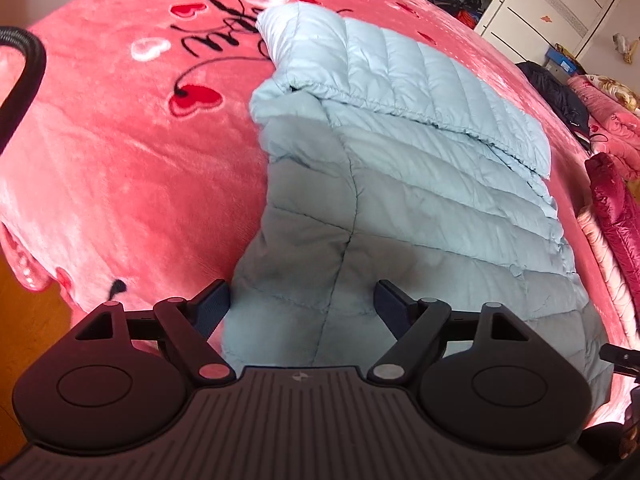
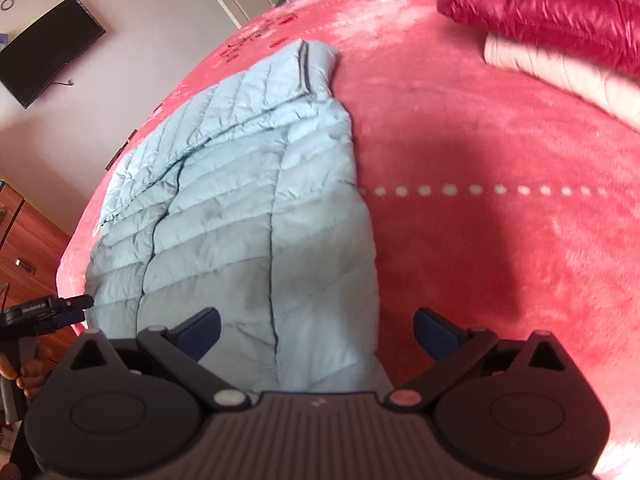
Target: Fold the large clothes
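A light blue quilted down jacket (image 1: 400, 184) lies flat on the pink blanket (image 1: 120, 160), with a sleeve (image 1: 420, 92) folded across its upper part. My left gripper (image 1: 302, 300) is open and empty, just above the jacket's near hem on the left side. The jacket also shows in the right wrist view (image 2: 248, 208), lengthwise. My right gripper (image 2: 316, 330) is open and empty above the jacket's near right corner. The tip of the left gripper (image 2: 60, 308) shows at the left edge of the right wrist view.
A folded crimson down jacket (image 2: 560, 4) sits on a folded pale pink garment (image 2: 560, 76) at the far right of the bed. A dark garment (image 1: 556, 88) and bedding lie at the bed's far side. A wardrobe (image 1: 540, 4) and wall TV (image 2: 44, 52) stand beyond.
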`<state>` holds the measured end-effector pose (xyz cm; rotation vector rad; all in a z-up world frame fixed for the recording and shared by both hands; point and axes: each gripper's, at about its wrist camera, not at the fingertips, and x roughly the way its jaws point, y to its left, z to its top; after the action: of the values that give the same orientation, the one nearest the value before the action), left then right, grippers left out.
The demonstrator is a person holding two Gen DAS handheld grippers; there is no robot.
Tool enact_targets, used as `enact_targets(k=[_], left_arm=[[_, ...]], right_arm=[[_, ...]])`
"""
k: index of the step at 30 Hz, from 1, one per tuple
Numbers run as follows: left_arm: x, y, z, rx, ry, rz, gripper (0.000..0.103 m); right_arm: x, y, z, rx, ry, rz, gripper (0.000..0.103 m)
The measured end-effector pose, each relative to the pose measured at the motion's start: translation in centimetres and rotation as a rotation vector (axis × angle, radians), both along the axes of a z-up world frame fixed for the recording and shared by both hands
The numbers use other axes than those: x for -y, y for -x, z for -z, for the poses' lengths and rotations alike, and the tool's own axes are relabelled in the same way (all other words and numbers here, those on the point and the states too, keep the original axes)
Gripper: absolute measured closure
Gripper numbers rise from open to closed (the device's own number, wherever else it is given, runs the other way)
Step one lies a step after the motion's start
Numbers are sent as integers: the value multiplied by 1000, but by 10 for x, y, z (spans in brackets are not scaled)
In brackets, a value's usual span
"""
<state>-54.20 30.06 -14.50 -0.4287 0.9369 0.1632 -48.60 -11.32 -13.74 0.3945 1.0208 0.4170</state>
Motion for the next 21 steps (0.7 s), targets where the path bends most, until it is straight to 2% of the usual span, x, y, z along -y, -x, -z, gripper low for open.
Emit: enact_targets(k=[5,8,17,19,21], left_arm=[[7,-2,7,-3,-23,36,3],[6,-1,8,-10,-7,43,3],[21,5,18,-72,91,168,3],[29,4,19,-93,80,203,3],[39,4,20,-108,65,242,3]], right_arm=[[-3,-4,5,-22,-9,-17,1],[-3,-4,5,-26,-32,-38,3],[-14,5,3,-43,-75,-160,26],[-15,5,4,-52,-76,-178,34],[-16,5,4,-59,-68,-185,37]])
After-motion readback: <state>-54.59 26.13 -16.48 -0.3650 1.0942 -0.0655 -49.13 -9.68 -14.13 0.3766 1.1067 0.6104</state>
